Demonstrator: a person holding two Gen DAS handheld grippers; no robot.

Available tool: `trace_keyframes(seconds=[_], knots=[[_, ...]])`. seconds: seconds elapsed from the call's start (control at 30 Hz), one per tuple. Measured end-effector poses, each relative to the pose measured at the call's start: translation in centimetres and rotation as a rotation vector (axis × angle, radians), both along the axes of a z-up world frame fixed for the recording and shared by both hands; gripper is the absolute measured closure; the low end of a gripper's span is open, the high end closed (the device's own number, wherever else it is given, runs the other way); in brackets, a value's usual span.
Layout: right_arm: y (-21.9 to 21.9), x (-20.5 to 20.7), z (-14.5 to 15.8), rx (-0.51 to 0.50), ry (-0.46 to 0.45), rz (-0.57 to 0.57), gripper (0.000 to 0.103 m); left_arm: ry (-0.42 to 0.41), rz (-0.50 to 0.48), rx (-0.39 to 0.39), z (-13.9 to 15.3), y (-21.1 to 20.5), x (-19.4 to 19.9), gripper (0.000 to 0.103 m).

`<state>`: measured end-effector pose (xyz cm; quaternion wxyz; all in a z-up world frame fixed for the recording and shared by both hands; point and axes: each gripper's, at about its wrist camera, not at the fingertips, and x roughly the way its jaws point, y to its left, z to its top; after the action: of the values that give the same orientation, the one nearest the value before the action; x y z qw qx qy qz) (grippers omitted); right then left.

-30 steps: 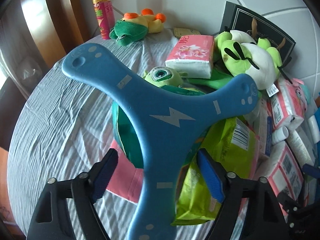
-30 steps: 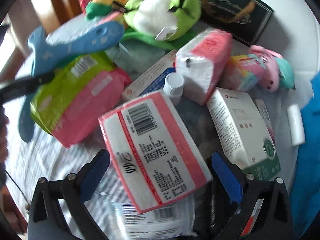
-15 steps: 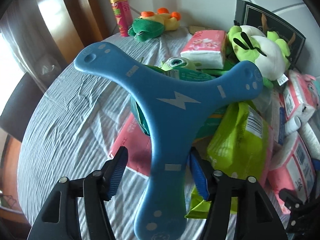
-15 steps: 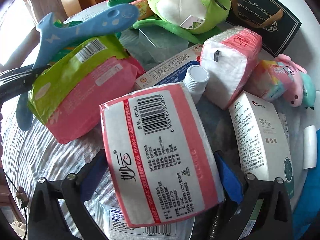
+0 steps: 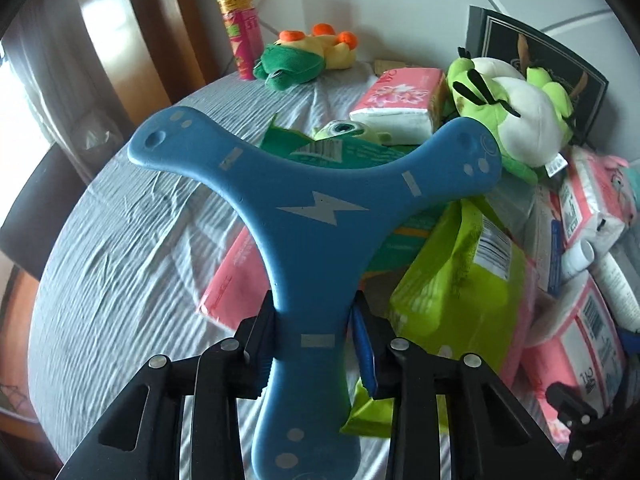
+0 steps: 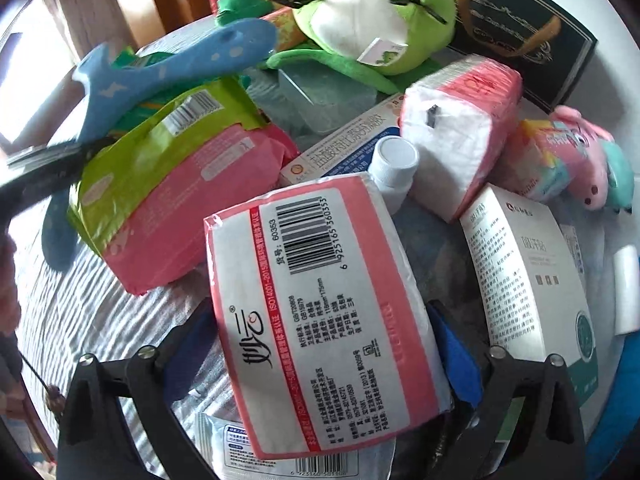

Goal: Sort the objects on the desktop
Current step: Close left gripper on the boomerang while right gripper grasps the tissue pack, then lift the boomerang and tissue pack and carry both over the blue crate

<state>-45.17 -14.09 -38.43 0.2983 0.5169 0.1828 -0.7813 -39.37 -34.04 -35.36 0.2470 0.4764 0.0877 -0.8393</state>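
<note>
My left gripper point(image 5: 316, 336) is shut on the lower arm of a blue three-armed boomerang point(image 5: 316, 216) with a white lightning mark, holding it above the pile; it also shows in the right wrist view point(image 6: 160, 76). My right gripper point(image 6: 320, 344) has its jaws on both sides of a pink and white tissue pack point(image 6: 320, 308) with a barcode, and the pack is raised above the pile. Below lie a lime and pink bag point(image 6: 168, 184) and a white box point(image 6: 528, 280).
On the grey-clothed round table point(image 5: 120, 264) lie a green and white plush point(image 5: 516, 108), a green and yellow plush point(image 5: 308, 56), a pink tissue pack point(image 5: 404, 100), a pink can point(image 5: 242, 32), a dark gift bag point(image 6: 520, 28), a white bottle point(image 6: 394, 168) and a pink plush point(image 6: 588, 168).
My left gripper has closed on the boomerang and lifted it. My right gripper has narrowed around the tissue pack, which has come up toward the camera.
</note>
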Motion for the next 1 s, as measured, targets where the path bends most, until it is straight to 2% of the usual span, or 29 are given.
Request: trace_keyframes(seconds=[0.17, 0.37, 0.53, 0.83, 1.0], knots=[[0.7, 0.4, 1.1, -0.03, 0.013, -0.036, 0.004, 0.068, 0.031, 0.015, 2.9, -0.4, 2.7, 0.069], [0.7, 2.0, 5.2, -0.092, 0.091, -0.023, 0.004, 0.146, 0.034, -0.022, 7.3, 0.2, 5.2, 0.069], [0.4, 2.9, 8.9, -0.142, 0.165, -0.005, 0.004, 0.178, 0.043, -0.038, 10.0, 0.7, 7.4, 0.069], [1.1, 8.2, 15.5, -0.219, 0.304, 0.008, 0.004, 0.245, 0.071, -0.06, 13.9, 2.2, 13.6, 0.069], [2.8, 11.7, 18.8, -0.242, 0.371, -0.032, 0.004, 0.286, 0.05, -0.057, 16.0, 3.2, 16.8, 0.069]])
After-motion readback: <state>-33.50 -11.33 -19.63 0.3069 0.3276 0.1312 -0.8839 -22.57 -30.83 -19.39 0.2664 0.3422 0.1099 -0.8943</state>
